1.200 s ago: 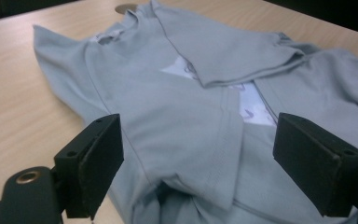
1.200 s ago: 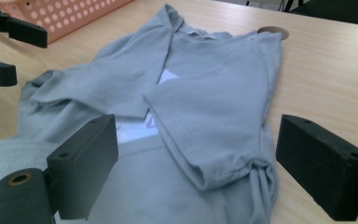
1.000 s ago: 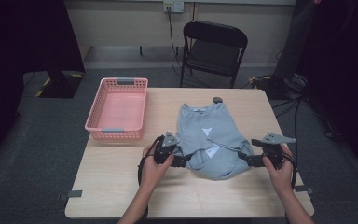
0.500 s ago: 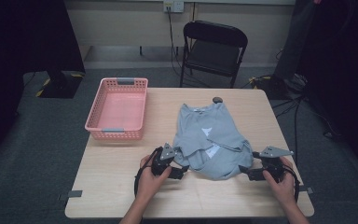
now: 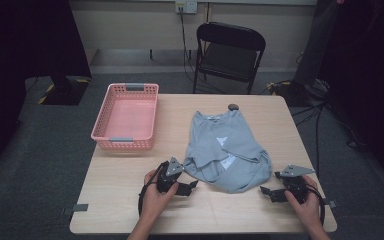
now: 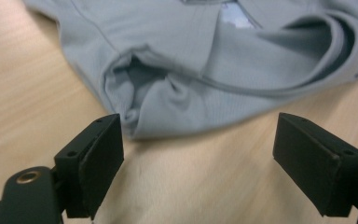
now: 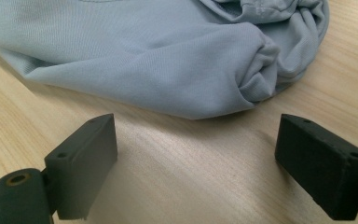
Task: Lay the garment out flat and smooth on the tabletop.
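Pink plastic lattice basket (image 5: 125, 118) stands at the left of the pale wooden desk (image 5: 115, 185), empty, well apart from the work. Left gripper (image 5: 186, 187) lies low over the desk near the front edge, held in the person's left hand (image 5: 155, 197); its jaws stand wide apart with nothing between them, and in the left gripper view the left jaw sits just beside the near left corner of the garment without biting it. The light grey-blue cotton T-shirt (image 5: 226, 150) lies at the middle of the desk, collar toward the far edge, its lower part folded up loosely so the near edge is a rounded, doubled roll (image 6: 177, 112) rather than a flat hem. A small dark round object (image 5: 233, 106) rests just beyond the collar; what it is cannot be told. Right gripper (image 5: 269, 192) lies near the front right, in the right hand (image 5: 305, 202), jaws likewise spread and empty, pointing at the bunched right corner of the roll (image 7: 256, 70), close to it but apart.

Judgement: the step in hand is taking the two near corners for the next fold or flattening. To do it well, each gripper should slide forward flat on the desk so one jaw passes under all layers, close on both corners together, and lift evenly; taking only the top layer would let the roll unfold, and uneven pull would skew the shirt
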